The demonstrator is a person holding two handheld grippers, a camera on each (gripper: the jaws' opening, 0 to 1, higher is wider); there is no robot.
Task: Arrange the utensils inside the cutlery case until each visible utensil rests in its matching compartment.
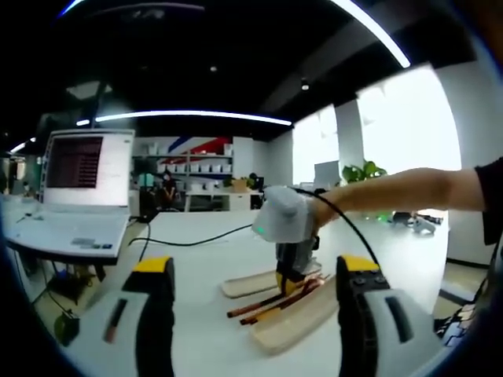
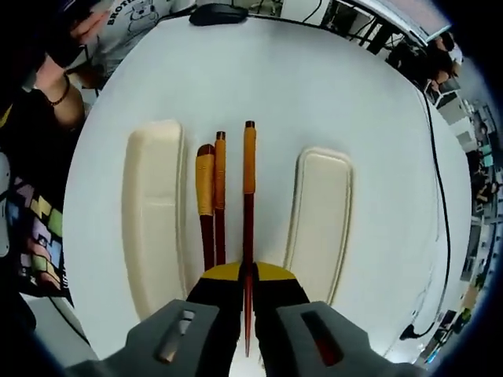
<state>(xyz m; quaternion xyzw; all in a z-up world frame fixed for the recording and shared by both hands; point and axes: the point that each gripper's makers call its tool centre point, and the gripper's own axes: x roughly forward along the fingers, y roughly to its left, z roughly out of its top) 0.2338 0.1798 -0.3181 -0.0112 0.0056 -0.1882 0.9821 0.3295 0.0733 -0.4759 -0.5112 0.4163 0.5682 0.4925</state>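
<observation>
1. Right now your right gripper (image 2: 247, 294) has its jaws closed on the dark end of a chopstick (image 2: 248, 204), which runs forward from between them with its orange handle end farthest away.
2. Beside it on the white table (image 2: 259, 71) lie 2 more utensils: a second slim stick (image 2: 219, 192) and a thicker piece with a yellow-wrapped handle (image 2: 205, 196). All 3 rest between the 2 cream case halves, the left half (image 2: 153, 212) and the right half (image 2: 321, 220), and none is in a compartment yet.
3. Judging by looks, the chopstick is light, stiff and smooth, so it may pivot or slip; hold nearer the middle for control.
4. Your left gripper (image 1: 255, 314) hangs wide open with nothing in it, looking toward the case (image 1: 295, 314).
5. Across the smooth round table sit a laptop (image 1: 78, 196) and a black cable (image 1: 196, 238); the office beyond is bright.
</observation>
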